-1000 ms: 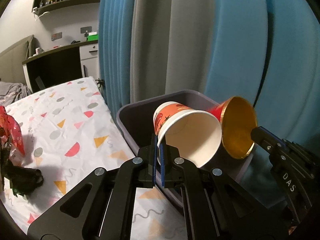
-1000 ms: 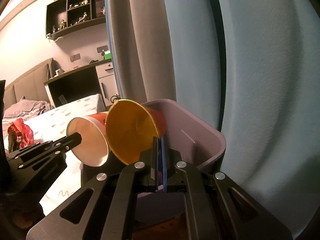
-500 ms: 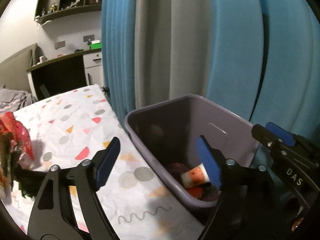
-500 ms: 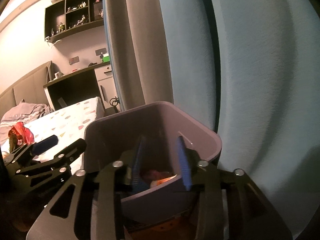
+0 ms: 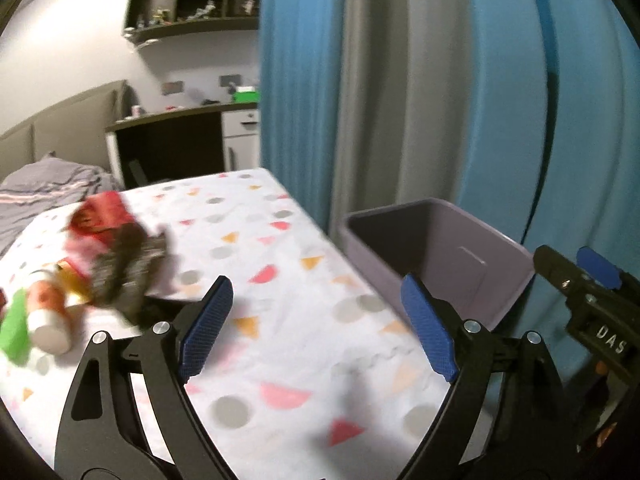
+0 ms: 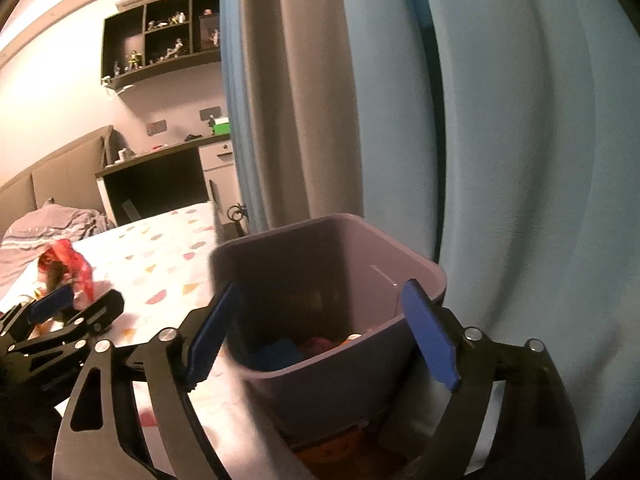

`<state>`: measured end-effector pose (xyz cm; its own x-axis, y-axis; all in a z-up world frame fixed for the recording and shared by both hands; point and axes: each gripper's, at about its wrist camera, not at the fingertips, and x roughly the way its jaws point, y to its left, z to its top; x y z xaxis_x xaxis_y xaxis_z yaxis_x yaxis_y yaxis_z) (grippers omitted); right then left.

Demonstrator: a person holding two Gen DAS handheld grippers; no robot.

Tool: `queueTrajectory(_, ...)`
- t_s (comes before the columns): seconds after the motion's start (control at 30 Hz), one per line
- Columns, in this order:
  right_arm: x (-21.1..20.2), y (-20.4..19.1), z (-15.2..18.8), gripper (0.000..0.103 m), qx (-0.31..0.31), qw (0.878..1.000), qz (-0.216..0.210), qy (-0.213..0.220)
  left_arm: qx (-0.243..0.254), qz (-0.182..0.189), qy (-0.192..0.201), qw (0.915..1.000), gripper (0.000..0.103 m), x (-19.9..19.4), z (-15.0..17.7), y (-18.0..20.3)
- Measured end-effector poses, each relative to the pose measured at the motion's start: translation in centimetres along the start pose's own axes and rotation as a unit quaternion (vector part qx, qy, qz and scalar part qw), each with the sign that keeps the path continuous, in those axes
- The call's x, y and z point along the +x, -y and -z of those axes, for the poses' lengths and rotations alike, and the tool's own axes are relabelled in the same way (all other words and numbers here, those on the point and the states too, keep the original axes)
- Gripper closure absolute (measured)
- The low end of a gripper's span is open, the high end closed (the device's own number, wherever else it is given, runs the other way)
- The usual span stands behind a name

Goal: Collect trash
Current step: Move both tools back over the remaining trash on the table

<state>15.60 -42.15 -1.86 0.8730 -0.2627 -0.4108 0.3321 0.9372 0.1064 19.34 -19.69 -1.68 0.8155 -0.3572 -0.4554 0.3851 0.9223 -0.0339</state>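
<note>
A purple bin (image 5: 448, 248) stands beside the bed, against the blue curtain; it also shows in the right wrist view (image 6: 332, 276) with trash at its bottom. My left gripper (image 5: 316, 328) is open and empty above the patterned bedsheet (image 5: 280, 288), left of the bin. My right gripper (image 6: 324, 336) is open and empty, with its jaws on either side of the bin's near wall. A pile of trash lies at the left on the bed: a red wrapper (image 5: 100, 216), a dark crumpled wrapper (image 5: 128, 272), a paper cup (image 5: 46, 312) and a green item (image 5: 14, 328).
The blue and grey curtain (image 5: 400, 80) hangs right behind the bin. A dark desk (image 5: 172, 148) and wall shelves (image 5: 192, 0) stand far back. A grey blanket (image 5: 48, 184) lies at the head of the bed.
Both grippers opened and dropped their cups into the bin. The left gripper then swung left over the bed, bringing the trash pile into view. The right gripper opened wider by the bin.
</note>
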Motion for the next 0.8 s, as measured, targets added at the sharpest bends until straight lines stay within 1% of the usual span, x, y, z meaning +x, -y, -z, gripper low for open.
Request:
queueTrajectory(0.03, -0.5, -0.8, 0.2, 0.018, -0.004, 1.0, -0.006, 0.003, -0.003, -0.014, 0.004, 0.9999, 0.018, -0.9, 0.3, -1.0)
queueTrajectory(0.2, -1.6, -3.9, 0.6, 0.017, -0.021, 0.999, -0.03, 0.009, -0.025, -0.054, 0.014, 0.9981, 0.018, -3.8, 1.3, -5.0)
queueTrajectory(0.3, -2.2, -6.0, 0.9, 0.017, -0.028, 0.998, -0.048, 0.011, -0.038, -0.084, 0.021, 0.9955, 0.018, -5.3, 1.9, -7.6)
queueTrajectory(0.33, -2.4, -6.8, 1.0, 0.017, -0.03, 0.998, -0.054, 0.012, -0.043, -0.1, 0.025, 0.9938, 0.018, -6.0, 2.3, -8.8)
queueTrajectory(0.4, -2.5, -7.9, 1.2, 0.017, -0.034, 0.997, -0.065, 0.013, -0.049, -0.116, 0.025, 0.9917, 0.018, -6.6, 2.6, -10.3)
queueTrajectory(0.53, -2.5, -11.5, 1.7, 0.017, -0.051, 0.994, -0.097, 0.005, -0.064, -0.159, 0.026, 0.9849, 0.018, -8.2, 3.6, -14.1)
queueTrajectory(0.6, -2.6, -12.8, 2.1, 0.017, -0.058, 0.992, -0.11, 0.003, -0.073, -0.175, 0.026, 0.9815, 0.018, -8.8, 3.9, -15.5)
queueTrajectory(0.8, -1.6, -17.7, 2.9, 0.016, -0.089, 0.985, -0.149, -0.011, -0.113, -0.207, 0.021, 0.9715, 0.018, -9.6, 4.6, -19.9)
